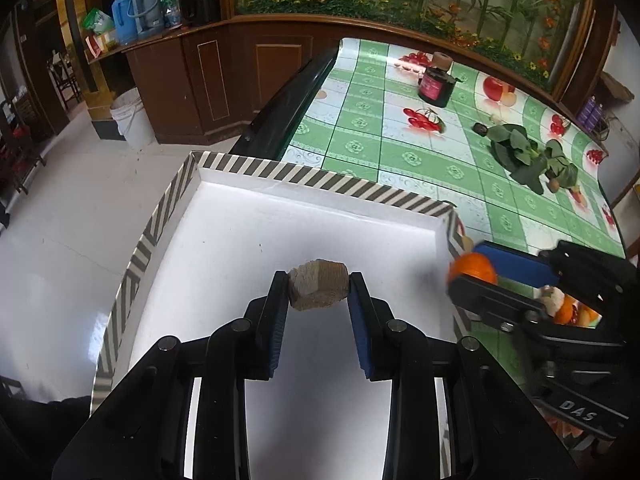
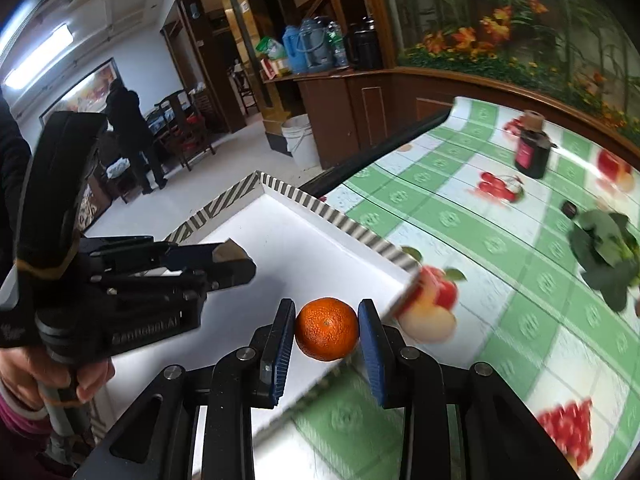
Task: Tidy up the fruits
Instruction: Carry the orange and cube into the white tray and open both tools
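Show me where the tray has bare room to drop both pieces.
The whole white floor of the tray inside its striped rim is bare. The left claw holds a brown chunk over its middle; the right claw holds an orange at the right-hand rim. On the cloth, greens and a jar crowd the far side.

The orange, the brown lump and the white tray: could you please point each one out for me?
orange [image 2: 327, 329], right wrist view, middle of its peel.
brown lump [image 1: 318, 290], left wrist view, its front face.
white tray [image 1: 320, 182], left wrist view, striped far rim.
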